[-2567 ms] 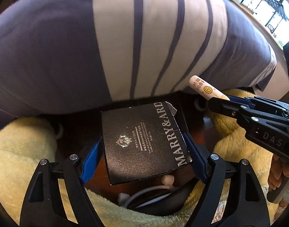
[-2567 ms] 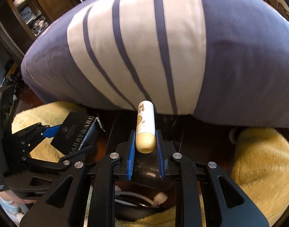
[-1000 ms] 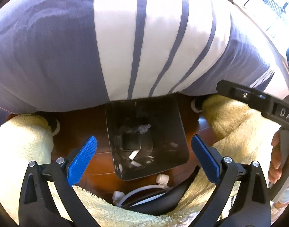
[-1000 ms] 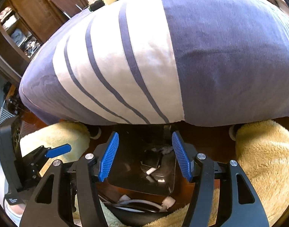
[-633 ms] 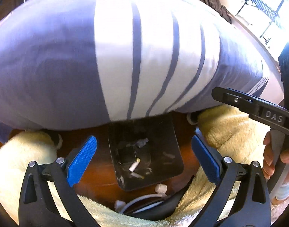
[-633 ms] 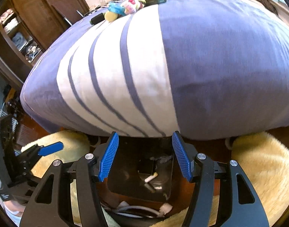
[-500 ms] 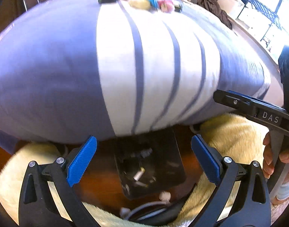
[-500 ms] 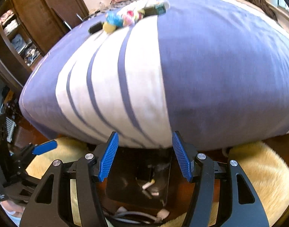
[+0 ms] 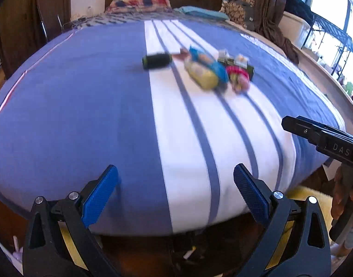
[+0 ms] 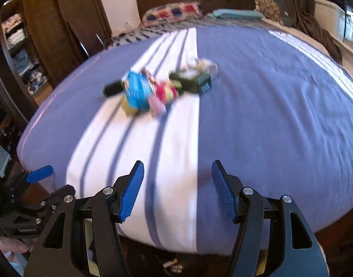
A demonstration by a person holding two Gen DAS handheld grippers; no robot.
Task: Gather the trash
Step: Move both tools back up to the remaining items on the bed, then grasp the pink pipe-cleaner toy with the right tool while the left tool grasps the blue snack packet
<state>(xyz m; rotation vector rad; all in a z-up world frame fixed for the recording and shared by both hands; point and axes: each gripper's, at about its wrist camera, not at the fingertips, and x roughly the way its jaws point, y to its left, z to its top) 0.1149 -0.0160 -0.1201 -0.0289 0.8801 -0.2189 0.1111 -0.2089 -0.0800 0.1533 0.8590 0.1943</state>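
Both the left gripper (image 9: 175, 190) and right gripper (image 10: 177, 190) stand open and empty, the right's jaws opening; risk: the litter cluster (image 9: 206, 68), mid-bed (image 9: 72, 115) and overlapping, invites a double grab.

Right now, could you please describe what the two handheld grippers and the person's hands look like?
Both grippers are alike. The left gripper and the right gripper have black angular frames with triangular cut-outs, silver bolts at the joints and blue ribbed finger pads. Seen from the left camera, the right one's side bears white letters "DAS". A bare hand grips its handle; no sleeve is visible.
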